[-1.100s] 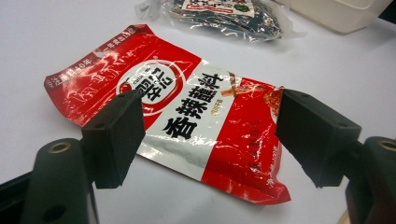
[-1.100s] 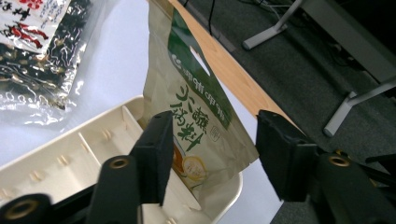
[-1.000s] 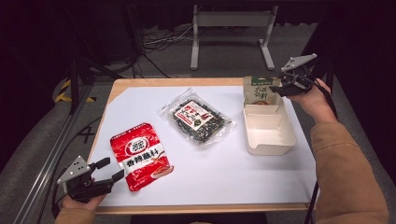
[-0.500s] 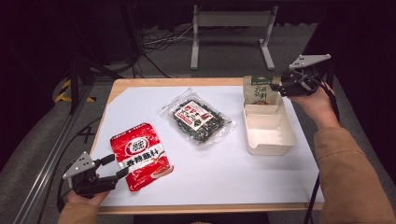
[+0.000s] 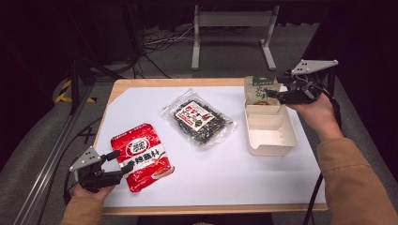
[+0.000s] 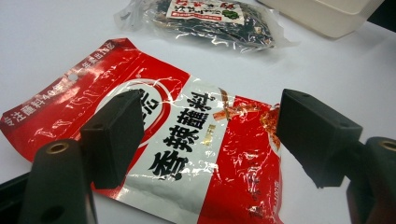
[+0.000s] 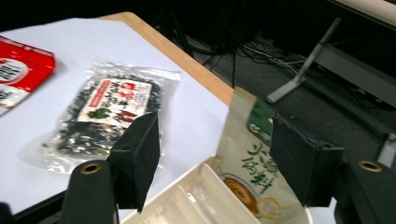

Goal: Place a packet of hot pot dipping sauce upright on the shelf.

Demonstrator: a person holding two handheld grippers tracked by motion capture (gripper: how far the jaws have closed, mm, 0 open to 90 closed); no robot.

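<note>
Clear plastic bag of dark dried seaweed with a red-and-white label (image 5: pixel 199 119) lies flat mid-table on the white sheet. Wooden-edged table (image 5: pixel 155 84) under it. Beyond the far edge, a grey metal stand with two legs (image 5: pixel 232 35) on grey floor, black cables (image 5: pixel 164 40) tangled to its left. Yellow-black striped tape (image 5: pixel 63 91) far left.
</note>
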